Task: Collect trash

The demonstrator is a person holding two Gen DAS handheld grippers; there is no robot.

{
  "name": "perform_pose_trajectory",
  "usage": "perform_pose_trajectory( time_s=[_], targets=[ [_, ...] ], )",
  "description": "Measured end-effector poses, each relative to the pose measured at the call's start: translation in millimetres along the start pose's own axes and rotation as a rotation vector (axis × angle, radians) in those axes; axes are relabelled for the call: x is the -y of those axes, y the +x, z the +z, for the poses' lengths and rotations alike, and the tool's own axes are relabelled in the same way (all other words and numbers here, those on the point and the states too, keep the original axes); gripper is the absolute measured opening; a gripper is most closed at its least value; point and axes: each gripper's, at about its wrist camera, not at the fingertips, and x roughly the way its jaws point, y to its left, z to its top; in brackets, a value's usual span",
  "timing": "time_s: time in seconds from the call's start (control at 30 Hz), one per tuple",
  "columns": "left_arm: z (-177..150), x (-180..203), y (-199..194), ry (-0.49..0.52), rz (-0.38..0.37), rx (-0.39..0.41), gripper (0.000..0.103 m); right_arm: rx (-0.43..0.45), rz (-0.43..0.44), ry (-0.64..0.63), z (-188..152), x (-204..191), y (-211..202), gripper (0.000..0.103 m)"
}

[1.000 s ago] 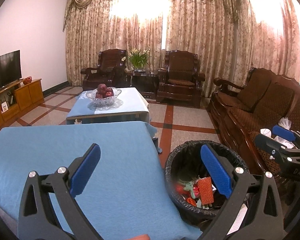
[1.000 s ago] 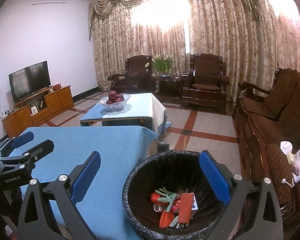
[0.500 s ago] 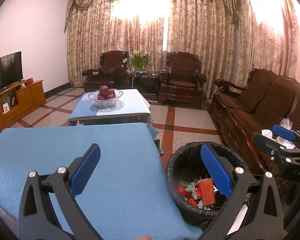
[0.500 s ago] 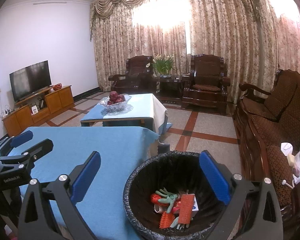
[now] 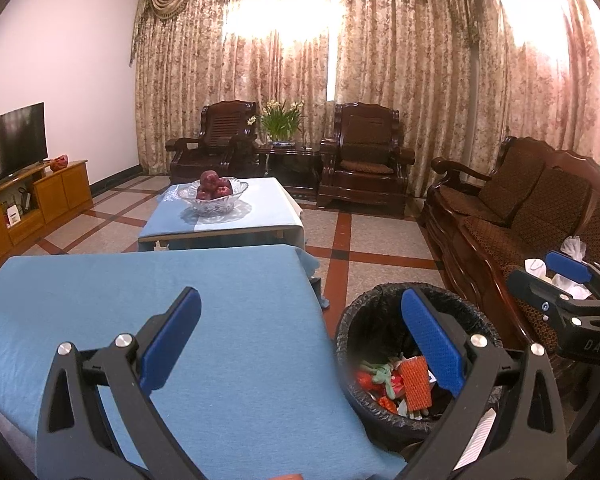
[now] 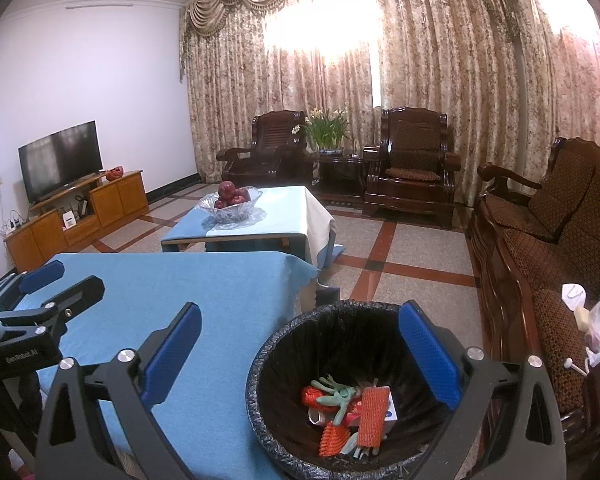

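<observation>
A: What fills the lower left of both views?

B: The blue cloth-covered tabletop (image 5: 228, 344), bare as far as I can see. Just beside its right edge, low and right of centre in the frames, stands the round bin lined with a black plastic bag (image 6: 284, 356).

A: And the trash?

B: In the bottom of that bin: an orange ribbed mesh sleeve (image 6: 374, 412), a pale green rubbery glove-like piece (image 6: 336, 394), a red crinkled wrapper (image 6: 310, 396) and a small white carton (image 6: 390, 404) under the sleeve. All of it should be light; the sleeve and glove soft and springy, the wrapper slippery, the carton easily crushed.

A: Where would you take hold, if more had to be moved?

B: By my reckoning the bag itself is the thing to grasp: pinch its thin, slack rim where it folds over the bin's edge. It may tear if pulled sharply.

A: The grippers?

B: The left gripper (image 5: 300, 344) has its blue pads spread wide with nothing between them; the right gripper (image 6: 300, 344) likewise, released and empty, hovering over the bin's near rim.
</observation>
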Motion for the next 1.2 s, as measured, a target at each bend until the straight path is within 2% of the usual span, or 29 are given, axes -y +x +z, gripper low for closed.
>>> perform_pose_trajectory(
  time_s=[1.2],
  targets=[
    [1.8, -4.2, 0.0, 0.0, 0.0, -0.002, 0.098, -0.005, 0.001, -0.002, -1.0, -2.7, 0.2, 0.097]
  ],
)
